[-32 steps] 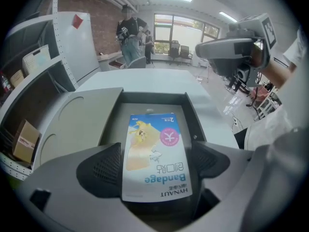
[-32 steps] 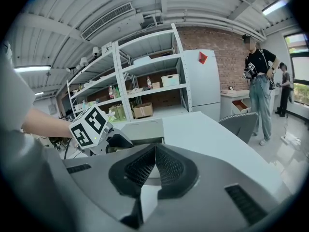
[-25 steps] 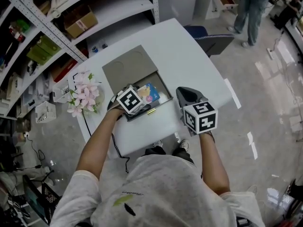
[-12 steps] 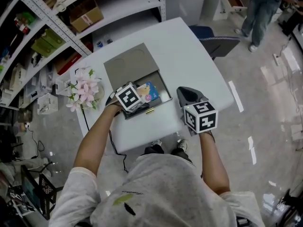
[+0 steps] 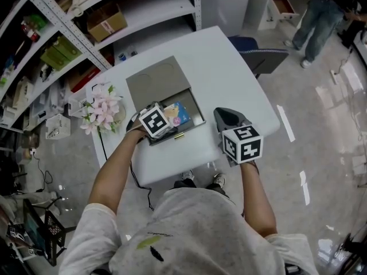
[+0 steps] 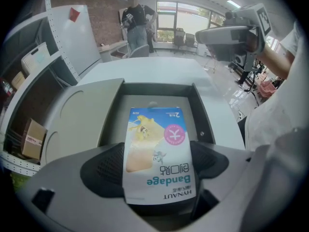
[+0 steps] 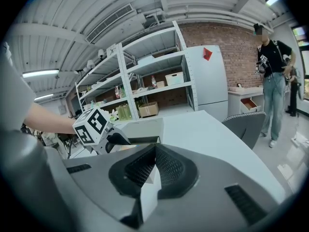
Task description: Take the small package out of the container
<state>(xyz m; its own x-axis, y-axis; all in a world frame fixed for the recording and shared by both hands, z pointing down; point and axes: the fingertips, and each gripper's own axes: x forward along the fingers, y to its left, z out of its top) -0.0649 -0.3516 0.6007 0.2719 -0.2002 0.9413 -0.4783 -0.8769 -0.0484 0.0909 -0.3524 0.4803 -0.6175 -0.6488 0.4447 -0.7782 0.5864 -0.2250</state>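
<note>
We see the left arm extended, its left tongs [image 6: 158,164] grasping the small package [image 6: 155,149] at the container [image 6: 112,115] near the table's [image 5: 229,67] front edge; the right tongs [image 7: 153,170] are clenched over that edge.

Left claw [image 6: 158,170] — package [image 6: 155,144] gripped — edged slightly leftward.

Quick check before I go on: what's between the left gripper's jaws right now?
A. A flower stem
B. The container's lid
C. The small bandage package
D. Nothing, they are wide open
C. In the left gripper view, the left gripper has a jaw pad against each side of the bandage package, with the open container just beyond it.
</note>
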